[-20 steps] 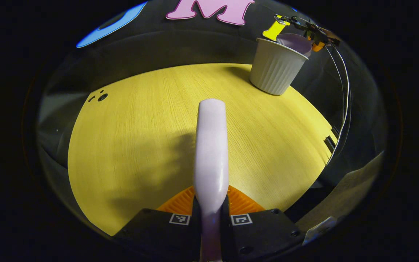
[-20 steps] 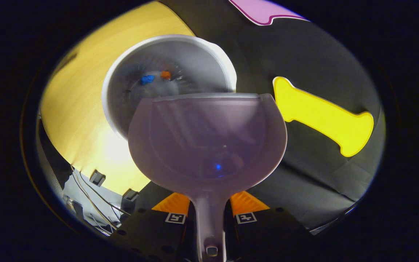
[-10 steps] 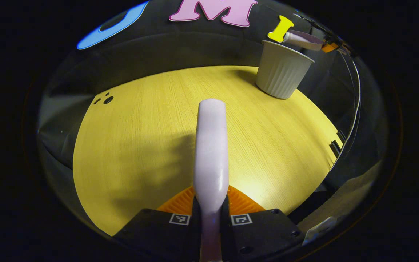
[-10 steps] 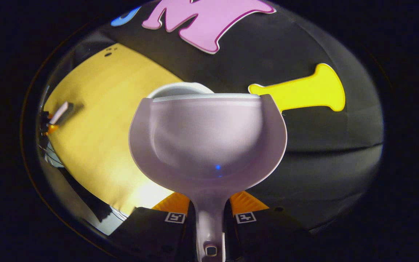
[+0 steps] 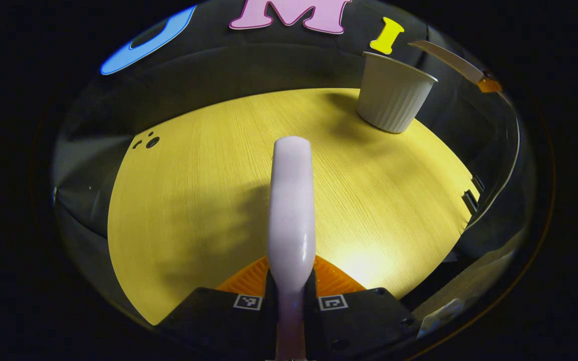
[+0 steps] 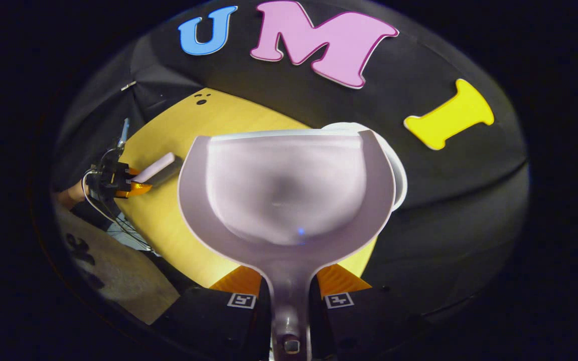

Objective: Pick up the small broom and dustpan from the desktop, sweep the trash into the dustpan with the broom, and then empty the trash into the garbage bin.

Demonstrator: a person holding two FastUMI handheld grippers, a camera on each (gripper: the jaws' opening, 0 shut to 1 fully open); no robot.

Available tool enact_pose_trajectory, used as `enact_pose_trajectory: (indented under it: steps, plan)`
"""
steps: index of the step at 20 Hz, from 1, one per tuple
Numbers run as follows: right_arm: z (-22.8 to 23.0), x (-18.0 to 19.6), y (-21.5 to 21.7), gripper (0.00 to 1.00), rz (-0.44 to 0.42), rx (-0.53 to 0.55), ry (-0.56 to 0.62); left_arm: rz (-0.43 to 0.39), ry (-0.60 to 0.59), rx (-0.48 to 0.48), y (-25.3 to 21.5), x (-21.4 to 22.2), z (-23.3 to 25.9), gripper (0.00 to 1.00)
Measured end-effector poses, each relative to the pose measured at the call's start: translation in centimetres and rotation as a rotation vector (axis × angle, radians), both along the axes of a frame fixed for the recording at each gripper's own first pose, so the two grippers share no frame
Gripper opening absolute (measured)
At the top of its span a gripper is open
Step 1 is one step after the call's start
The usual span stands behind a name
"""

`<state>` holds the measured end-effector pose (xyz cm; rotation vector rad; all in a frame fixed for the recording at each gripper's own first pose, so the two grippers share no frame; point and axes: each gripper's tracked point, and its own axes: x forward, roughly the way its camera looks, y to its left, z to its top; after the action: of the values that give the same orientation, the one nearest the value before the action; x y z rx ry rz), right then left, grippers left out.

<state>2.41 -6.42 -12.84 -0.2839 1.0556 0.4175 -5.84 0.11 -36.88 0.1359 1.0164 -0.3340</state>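
Observation:
My left gripper (image 5: pixel 291 273) is shut on the pale lilac small broom (image 5: pixel 291 200), which points out over the yellow table (image 5: pixel 193 200). The white ribbed garbage bin (image 5: pixel 394 100) stands at the table's far right. Right of the bin and above its rim, the dustpan (image 5: pixel 449 60) hangs in the air in the right gripper (image 5: pixel 487 85). In the right gripper view, my right gripper (image 6: pixel 289 281) is shut on the dustpan's handle. The dustpan (image 6: pixel 289 190) looks empty, and the bin's rim (image 6: pixel 398 173) peeks out behind it. The left gripper (image 6: pixel 136 188) with the broom (image 6: pixel 156 168) is at the left.
A few small dark holes (image 5: pixel 148 142) mark the table's far left corner. Cables (image 5: pixel 499 170) hang along the right side, and a black clip (image 5: pixel 469 200) sits on the table's right edge. Black cloth walls close the back.
The right gripper tipped the dustpan back and drew it away from over the bin, toward the right. The bin's inside, seen earlier with coloured bits, is now hidden. The left gripper barely shifted.

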Motion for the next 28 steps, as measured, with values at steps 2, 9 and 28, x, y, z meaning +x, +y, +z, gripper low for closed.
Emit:
enact_pose_trajectory:
  steps: [2,9,28]
  plan:
    - [-2.0,-2.1,2.2,0.35,-0.001,0.036,0.044,-0.002,0.007,0.004,0.0,0.1,-0.2,0.26]
    - [-11.3,-7.0,7.4,0.35,-0.066,0.062,0.158,0.005,0.006,0.058,0.4,0.7,-1.6,0.26]
    - [-19.7,-9.9,10.3,0.37,-0.204,0.068,0.242,0.056,0.056,0.154,2.5,1.7,-5.5,0.33]
